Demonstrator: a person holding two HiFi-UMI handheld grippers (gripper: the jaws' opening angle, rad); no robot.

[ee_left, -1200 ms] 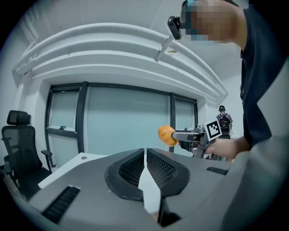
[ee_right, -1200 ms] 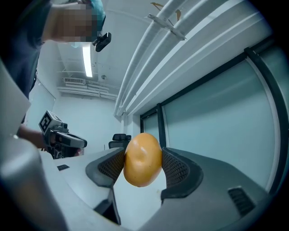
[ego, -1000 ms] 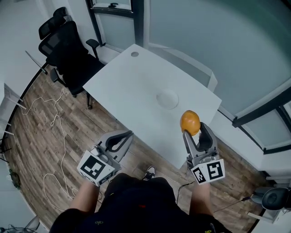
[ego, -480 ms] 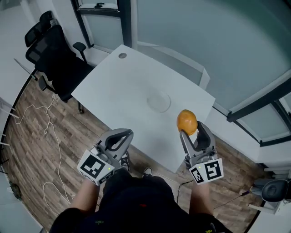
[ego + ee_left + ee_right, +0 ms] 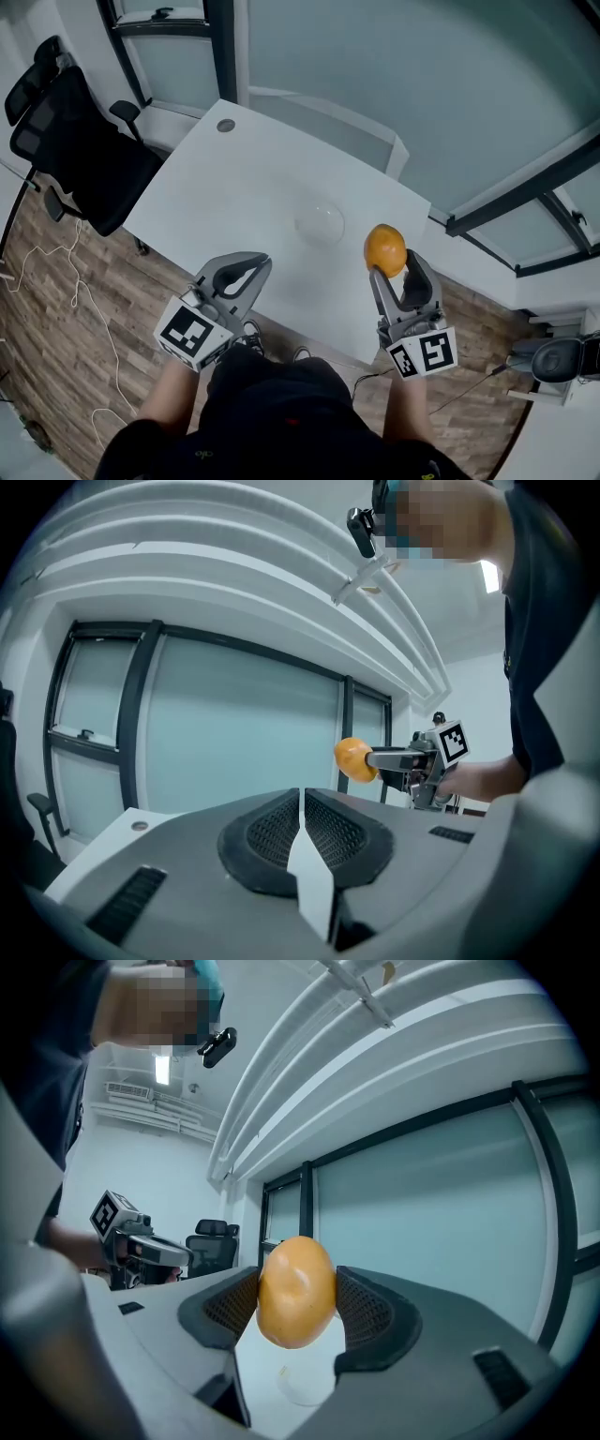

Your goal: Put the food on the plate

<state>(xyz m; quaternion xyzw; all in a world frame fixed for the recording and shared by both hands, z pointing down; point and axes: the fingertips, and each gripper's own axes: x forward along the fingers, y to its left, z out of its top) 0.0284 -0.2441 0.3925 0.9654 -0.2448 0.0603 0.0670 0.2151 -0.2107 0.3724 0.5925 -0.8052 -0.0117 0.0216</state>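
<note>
the right gripper [image 5: 298,1309] is spread wide and clamped on the round orange food [image 5: 296,1290], one ribbed pad pressed to each side of it, so the food hangs in the air and rests on nothing. the left gripper [image 5: 302,829] has its jaws brought together with nothing between them. the head view places the food above the near right part of the white table [image 5: 225,183], to the right of the pale plate [image 5: 320,222] and apart from it; the plate is bare. that view also shows a black office chair [image 5: 80,150] at the table's left end and wood flooring. the right gripper view shows the grip close up, with the plate low down beyond the food. the left gripper view shows the right gripper from the side, food at its tip, before tall glass panels.
</note>
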